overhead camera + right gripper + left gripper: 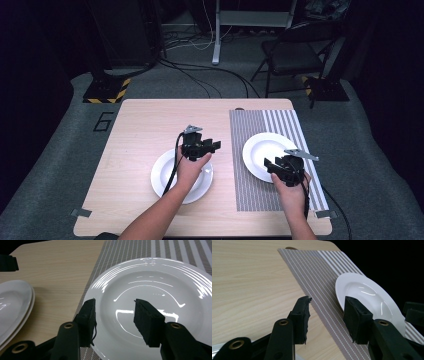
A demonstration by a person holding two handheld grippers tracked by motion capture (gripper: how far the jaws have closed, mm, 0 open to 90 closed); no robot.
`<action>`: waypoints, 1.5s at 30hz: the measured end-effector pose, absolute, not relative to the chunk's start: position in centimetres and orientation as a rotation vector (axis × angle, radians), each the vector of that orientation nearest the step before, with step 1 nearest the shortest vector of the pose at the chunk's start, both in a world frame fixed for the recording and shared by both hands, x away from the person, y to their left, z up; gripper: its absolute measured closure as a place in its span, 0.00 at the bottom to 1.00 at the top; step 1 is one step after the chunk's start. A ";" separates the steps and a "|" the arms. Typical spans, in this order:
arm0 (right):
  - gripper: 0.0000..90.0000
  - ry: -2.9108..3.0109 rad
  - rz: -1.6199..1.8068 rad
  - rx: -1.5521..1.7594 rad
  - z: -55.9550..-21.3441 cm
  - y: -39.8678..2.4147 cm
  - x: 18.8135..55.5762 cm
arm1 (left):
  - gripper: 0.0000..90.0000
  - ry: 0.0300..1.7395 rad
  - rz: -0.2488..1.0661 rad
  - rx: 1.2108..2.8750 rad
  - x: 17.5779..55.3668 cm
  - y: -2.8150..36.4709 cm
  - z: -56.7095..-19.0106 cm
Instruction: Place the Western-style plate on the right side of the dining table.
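A white plate (265,145) (367,292) (155,287) lies on a grey striped placemat (250,185) (319,270) (125,250) on the right half of the wooden table (140,125). Two stacked white plates (161,175) (12,305) sit on bare wood at the left. My left gripper (216,145) (327,305) hovers over the far right rim of that stack and points toward the placemat, open, with nothing between its fingers. At the near edge of the placemat plate, my right gripper (267,164) (115,307) is held above the plate, open and empty.
The table's near edge runs just below both forearms. A folding chair (295,55) stands on the floor behind the table at the right, and a yellow-and-black striped base (107,92) at the back left. Cables cross the floor beyond the far edge.
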State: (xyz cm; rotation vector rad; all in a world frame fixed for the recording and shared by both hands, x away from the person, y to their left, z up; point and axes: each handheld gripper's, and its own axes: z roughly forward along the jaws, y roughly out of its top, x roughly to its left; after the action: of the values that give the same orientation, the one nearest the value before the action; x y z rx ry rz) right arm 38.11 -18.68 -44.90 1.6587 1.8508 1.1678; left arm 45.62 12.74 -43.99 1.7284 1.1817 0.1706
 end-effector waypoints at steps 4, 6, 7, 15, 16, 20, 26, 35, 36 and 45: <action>0.57 1.885 1.177 1.626 -44.9 -17.8 38.0 | 0.61 1.194 0.168 1.720 45.4 14.0 -44.2; 0.57 1.901 1.177 1.620 -45.0 -17.4 37.9 | 0.61 1.194 0.171 1.717 45.2 14.6 -44.3; 0.57 1.907 1.179 1.617 -45.0 -17.3 37.8 | 0.61 1.191 0.171 1.716 45.0 15.0 -44.3; 0.57 1.936 1.198 1.586 -45.2 -16.5 37.2 | 0.60 1.204 0.193 1.709 44.5 17.4 -44.3; 0.57 1.941 1.202 1.581 -45.2 -16.4 37.2 | 0.59 1.204 0.197 1.708 44.4 17.6 -44.3; 0.57 1.960 1.202 1.572 -45.3 -16.1 37.0 | 0.58 1.210 0.201 1.699 44.0 18.8 -44.3; 0.57 2.005 1.202 1.523 -45.4 -15.2 36.3 | 0.57 1.212 0.238 1.706 43.3 20.6 -44.6; 0.56 2.070 1.218 1.468 -45.6 -14.0 35.6 | 0.55 1.223 0.255 1.724 42.5 23.5 -45.4; 0.56 2.077 1.222 1.463 -45.6 -13.9 35.5 | 0.55 1.223 0.260 1.722 42.4 23.7 -45.5; 0.54 2.168 1.246 1.347 -46.6 -12.6 34.6 | 0.52 1.225 0.293 1.714 41.5 26.2 -46.4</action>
State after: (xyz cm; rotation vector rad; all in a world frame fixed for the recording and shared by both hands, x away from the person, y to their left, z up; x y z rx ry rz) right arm 34.64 -12.64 -46.55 1.3472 2.1677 1.2462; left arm 41.52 26.19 -46.43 1.7137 1.2247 0.2934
